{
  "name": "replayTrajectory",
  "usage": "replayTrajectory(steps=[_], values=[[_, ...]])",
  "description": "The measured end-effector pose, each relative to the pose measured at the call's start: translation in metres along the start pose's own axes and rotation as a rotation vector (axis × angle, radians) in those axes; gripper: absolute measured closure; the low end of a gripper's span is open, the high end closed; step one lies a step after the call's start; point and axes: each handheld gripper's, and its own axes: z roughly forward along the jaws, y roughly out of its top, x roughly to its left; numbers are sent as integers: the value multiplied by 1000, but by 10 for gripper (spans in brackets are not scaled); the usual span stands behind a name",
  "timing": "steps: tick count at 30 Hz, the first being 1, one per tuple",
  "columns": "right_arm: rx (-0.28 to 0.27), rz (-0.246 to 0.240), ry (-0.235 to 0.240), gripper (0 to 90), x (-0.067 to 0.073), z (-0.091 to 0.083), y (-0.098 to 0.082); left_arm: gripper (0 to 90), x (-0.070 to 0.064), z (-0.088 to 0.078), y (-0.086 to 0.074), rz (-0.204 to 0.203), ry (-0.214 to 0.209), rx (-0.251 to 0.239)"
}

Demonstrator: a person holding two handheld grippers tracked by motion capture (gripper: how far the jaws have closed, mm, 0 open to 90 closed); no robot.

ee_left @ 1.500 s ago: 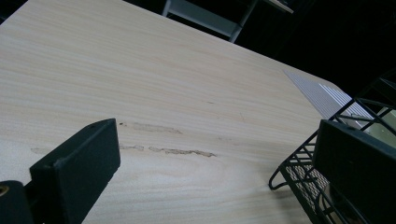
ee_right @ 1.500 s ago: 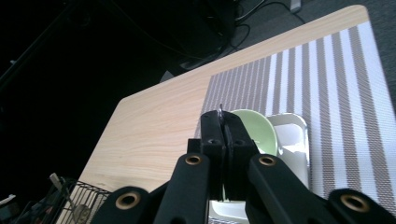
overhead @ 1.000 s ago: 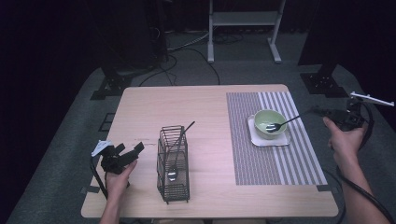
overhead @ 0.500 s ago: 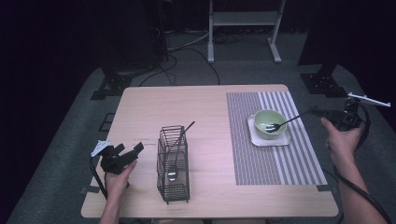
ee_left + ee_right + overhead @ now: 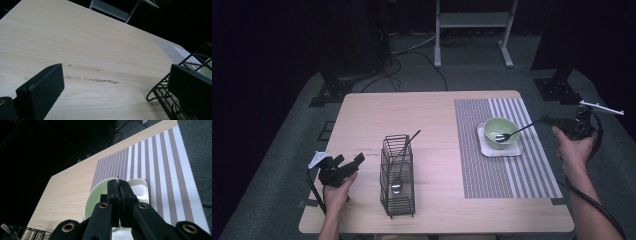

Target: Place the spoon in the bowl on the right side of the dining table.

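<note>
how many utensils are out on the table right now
3 that I can make out. One fork rests with its head in the green bowl, its handle held by the right gripper. A spoon and a dark-handled utensil stand in the wire caddy; others may be hidden there.

The worktop (image 5: pixel 432 115) is pale wood-grain with a smooth matt face (a few dull scuff marks (image 5: pixel 92 80) show in the left gripper view), and the striped placemat (image 5: pixel 507 170) on it looks like a coarse woven mesh. The basket (image 5: pixel 397 180) is thin black wire with a fine mesh floor, the spoon (image 5: pixel 396 186) inside it has a shiny metal bowl, and the green bowl (image 5: pixel 501 131) and white tray (image 5: pixel 486 149) look smooth and slightly glossy. Both pairs of tongs (image 5: pixel 115 92) (image 5: pixel 117 195) are matt black, plastic by the look, with brass-coloured rivets on the right one.
</note>
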Motion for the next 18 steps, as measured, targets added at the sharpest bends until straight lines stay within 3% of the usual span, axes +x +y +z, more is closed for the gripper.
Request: replayTrajectory(steps=[18], values=[[6, 15, -7, 881, -7, 12, -4, 0, 0, 1, 0, -3, 0, -1]])
